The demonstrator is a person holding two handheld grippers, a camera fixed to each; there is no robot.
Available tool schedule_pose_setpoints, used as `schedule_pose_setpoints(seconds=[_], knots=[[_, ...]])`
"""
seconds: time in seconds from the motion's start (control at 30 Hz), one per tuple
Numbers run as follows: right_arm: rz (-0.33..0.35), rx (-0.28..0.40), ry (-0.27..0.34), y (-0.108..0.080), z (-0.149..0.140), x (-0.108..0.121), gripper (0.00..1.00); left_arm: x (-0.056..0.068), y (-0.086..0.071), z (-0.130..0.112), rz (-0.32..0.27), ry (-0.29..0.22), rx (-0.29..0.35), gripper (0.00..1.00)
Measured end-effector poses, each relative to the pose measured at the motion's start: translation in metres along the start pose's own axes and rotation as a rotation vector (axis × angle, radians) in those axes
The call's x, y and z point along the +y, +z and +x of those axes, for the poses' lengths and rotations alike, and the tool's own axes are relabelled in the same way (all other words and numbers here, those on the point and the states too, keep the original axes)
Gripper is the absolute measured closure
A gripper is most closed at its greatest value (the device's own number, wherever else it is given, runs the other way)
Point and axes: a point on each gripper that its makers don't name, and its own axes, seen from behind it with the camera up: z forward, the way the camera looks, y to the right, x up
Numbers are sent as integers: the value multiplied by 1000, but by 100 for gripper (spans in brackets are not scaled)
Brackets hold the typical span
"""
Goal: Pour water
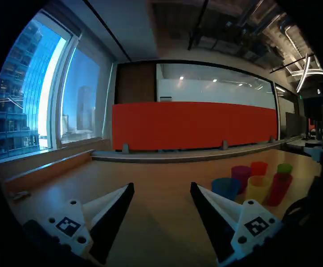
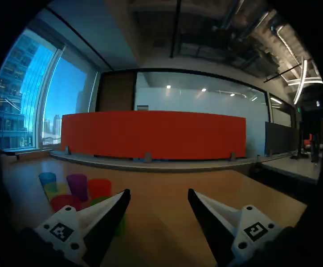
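Note:
Several coloured plastic cups stand grouped on the wooden table. In the left gripper view they sit to the right: a blue cup (image 1: 226,187), a purple cup (image 1: 241,174), a yellow cup (image 1: 258,188), a red cup (image 1: 279,188), an orange cup (image 1: 259,168) and a green cup (image 1: 284,168). My left gripper (image 1: 161,189) is open, nothing between its fingers, the cups just beyond its right finger. In the right gripper view the cups lie at lower left: blue cup (image 2: 47,178), purple cup (image 2: 77,184), orange cup (image 2: 99,187), red cup (image 2: 65,201). My right gripper (image 2: 158,195) is open and holds nothing.
A long red partition (image 1: 192,125) runs along the table's far edge, above a grey ledge (image 1: 179,155). Tall windows (image 1: 23,107) line the left side. Bare wooden tabletop (image 2: 170,187) stretches ahead of both grippers. Another desk (image 2: 295,167) stands off to the right.

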Motion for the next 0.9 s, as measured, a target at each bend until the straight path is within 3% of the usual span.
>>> schedule_pose_setpoints(seconds=[0.33, 0.6, 0.9], knots=[[25, -18, -8, 4, 38, -8, 0, 4, 4, 32, -30, 7, -22, 6], [57, -49, -15, 8, 70, -12, 0, 4, 9, 71, -48, -14, -38, 6], [82, -36, -12, 18, 121, -14, 0, 2, 16, 125, -68, 3, -13, 6]])
